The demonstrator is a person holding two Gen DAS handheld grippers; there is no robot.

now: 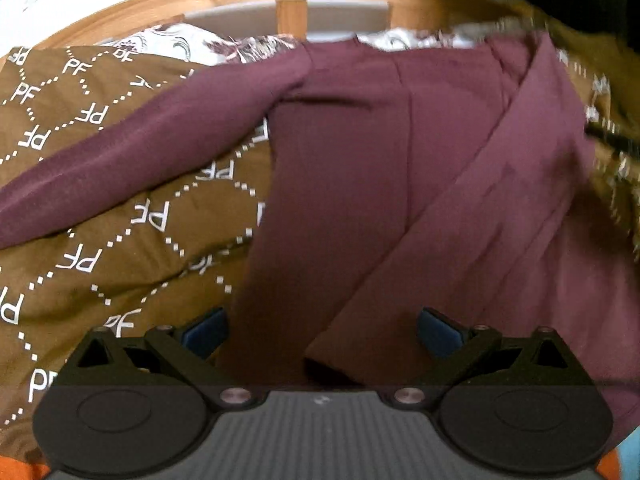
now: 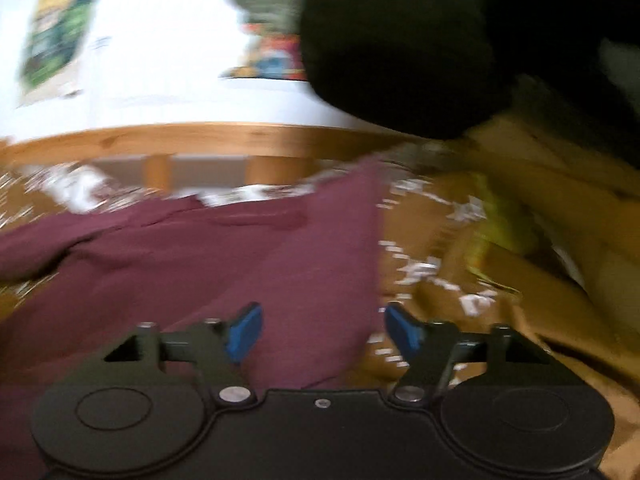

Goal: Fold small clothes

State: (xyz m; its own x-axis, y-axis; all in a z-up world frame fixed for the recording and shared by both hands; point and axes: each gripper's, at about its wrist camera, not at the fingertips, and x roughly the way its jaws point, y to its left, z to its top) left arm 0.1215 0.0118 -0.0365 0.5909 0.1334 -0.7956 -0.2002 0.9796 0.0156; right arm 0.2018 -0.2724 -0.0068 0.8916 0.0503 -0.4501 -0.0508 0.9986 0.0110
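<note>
Currently, the left gripper (image 1: 322,334) is hovering with its jaws spread wide, blue pads (image 1: 208,334) well apart and gripping nothing. Between the pads, the maroon shirt (image 1: 360,184) is lying directly ahead, its lower hem reaching down to the gripper body. One sleeve (image 1: 140,156) is stretching out to the left across the brown blanket (image 1: 80,248), which is carrying a white dotted lattice and "PF" lettering. On the right, a fold of the shirt is running diagonally over the body of the garment. Beyond the shirt, a patterned white sheet (image 1: 192,46) is showing, and behind it a wooden bed rail (image 1: 200,0) with upright slats is curving across the top of the left wrist view.

Likewise, the right gripper (image 2: 324,332) is standing with its jaws spread, blue pads (image 2: 246,332) apart and empty. The right wrist view is blurred. The shirt (image 2: 240,264) is lying ahead and to the left of this gripper, its right edge falling between the two pads. The blanket (image 2: 432,248) is showing to the right of that edge. Farther out, the bed rail (image 2: 200,136) is crossing the frame, a white wall (image 2: 160,40) with colourful posters (image 2: 56,24) is rising behind it, and a large dark shape (image 2: 400,40), not identifiable, is filling the upper right.
</note>
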